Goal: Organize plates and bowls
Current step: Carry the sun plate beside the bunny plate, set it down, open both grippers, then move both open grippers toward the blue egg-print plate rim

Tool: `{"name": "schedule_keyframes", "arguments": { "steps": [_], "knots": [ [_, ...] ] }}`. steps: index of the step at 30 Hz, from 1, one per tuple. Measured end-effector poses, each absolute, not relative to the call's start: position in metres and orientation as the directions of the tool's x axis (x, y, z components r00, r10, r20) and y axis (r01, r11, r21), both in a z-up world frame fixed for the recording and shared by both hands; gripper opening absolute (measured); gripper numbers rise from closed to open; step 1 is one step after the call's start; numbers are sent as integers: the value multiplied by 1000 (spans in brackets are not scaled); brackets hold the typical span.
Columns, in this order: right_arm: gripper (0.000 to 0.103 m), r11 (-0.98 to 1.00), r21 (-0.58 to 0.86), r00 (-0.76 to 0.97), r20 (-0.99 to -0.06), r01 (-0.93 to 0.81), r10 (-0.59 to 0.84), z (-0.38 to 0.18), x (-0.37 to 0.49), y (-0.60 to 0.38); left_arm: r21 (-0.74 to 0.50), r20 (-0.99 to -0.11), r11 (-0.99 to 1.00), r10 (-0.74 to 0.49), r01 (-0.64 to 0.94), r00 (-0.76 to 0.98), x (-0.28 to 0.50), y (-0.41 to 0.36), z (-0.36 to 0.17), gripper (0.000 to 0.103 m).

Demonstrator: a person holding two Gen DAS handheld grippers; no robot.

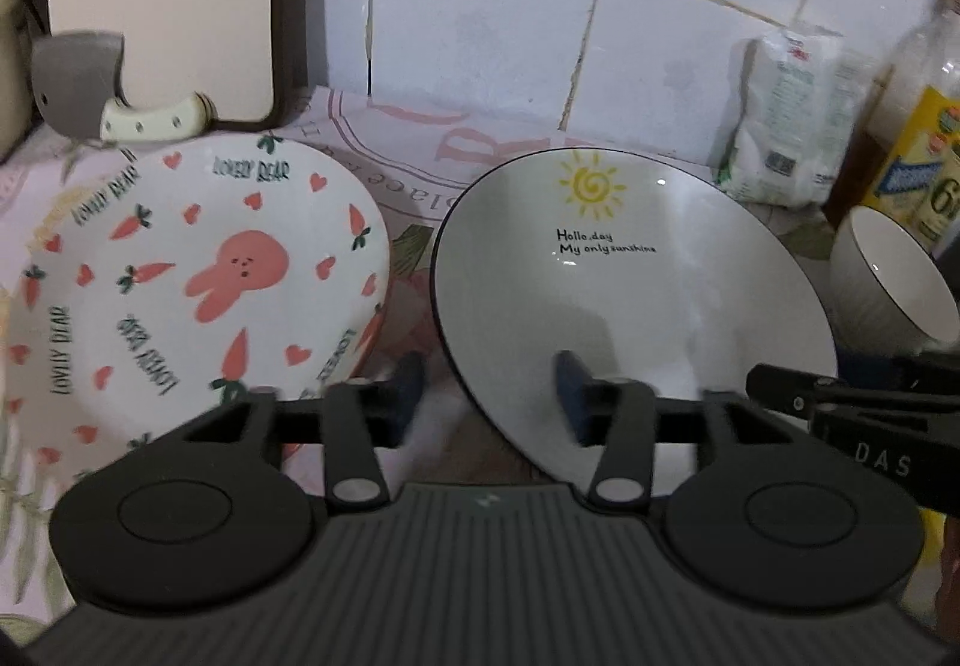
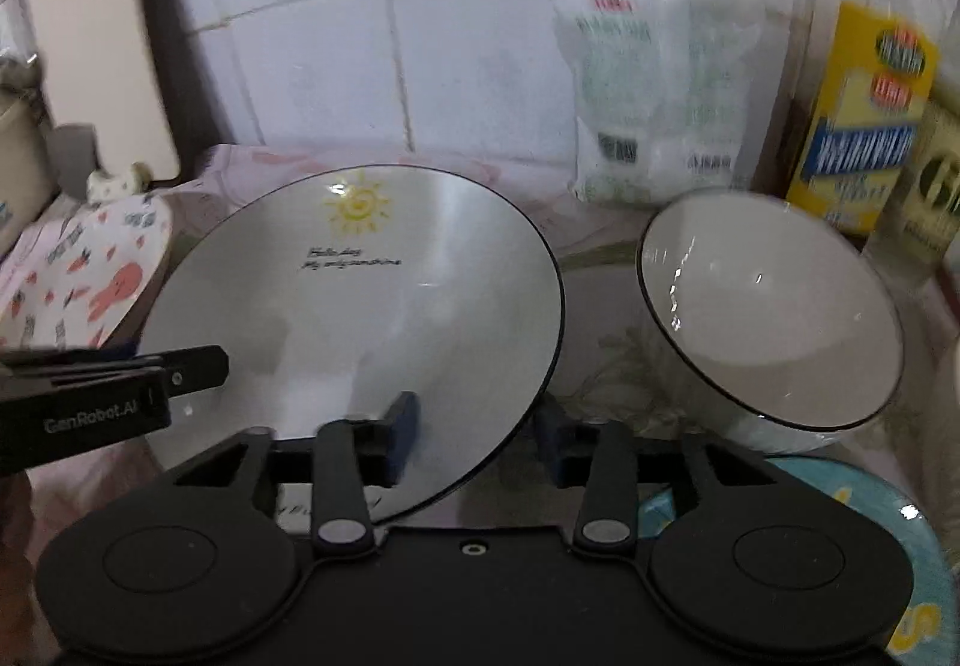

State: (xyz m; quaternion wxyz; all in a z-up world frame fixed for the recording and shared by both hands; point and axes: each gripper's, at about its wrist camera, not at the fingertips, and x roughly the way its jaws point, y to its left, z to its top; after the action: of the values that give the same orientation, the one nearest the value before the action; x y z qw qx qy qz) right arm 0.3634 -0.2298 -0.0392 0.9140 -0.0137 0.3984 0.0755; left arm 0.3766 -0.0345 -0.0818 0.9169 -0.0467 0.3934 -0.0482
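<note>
Sun plate lies btwn both grippers, L fingers & R fingers spread, gripping nothing.

The sun plate and the bowl look like glossy glazed ceramic that catches highlights, as does the rabbit plate. The wall tiles are smooth and shiny, the bottle is clear glass, and the left hand-held gripper is matt black plastic.

A pink patterned cloth covers the surface. On it lie a rabbit plate, a sun plate, a bowl, a white packet and bottles along the back edge.
</note>
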Motion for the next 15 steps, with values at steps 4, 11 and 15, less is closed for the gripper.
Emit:
{"name": "schedule_keyframes", "arguments": {
  "steps": [4, 11, 15],
  "knots": [
    [67, 986, -5, 719, -684, -167, 119, -21, 336, -229, -103, -714, 992, -128, 78, 689, 356, -32, -66, 63],
    [70, 978, 38, 766, -616, -206, 185, 18, 281, -241, -74, -726, 986, -157, 151, 670, 319, -28, -38, 67],
    [73, 974, 48, 785, -583, -223, 208, 34, 251, -247, -35, -713, 983, -150, 179, 685, 292, -27, -20, 71]
  ]
}}
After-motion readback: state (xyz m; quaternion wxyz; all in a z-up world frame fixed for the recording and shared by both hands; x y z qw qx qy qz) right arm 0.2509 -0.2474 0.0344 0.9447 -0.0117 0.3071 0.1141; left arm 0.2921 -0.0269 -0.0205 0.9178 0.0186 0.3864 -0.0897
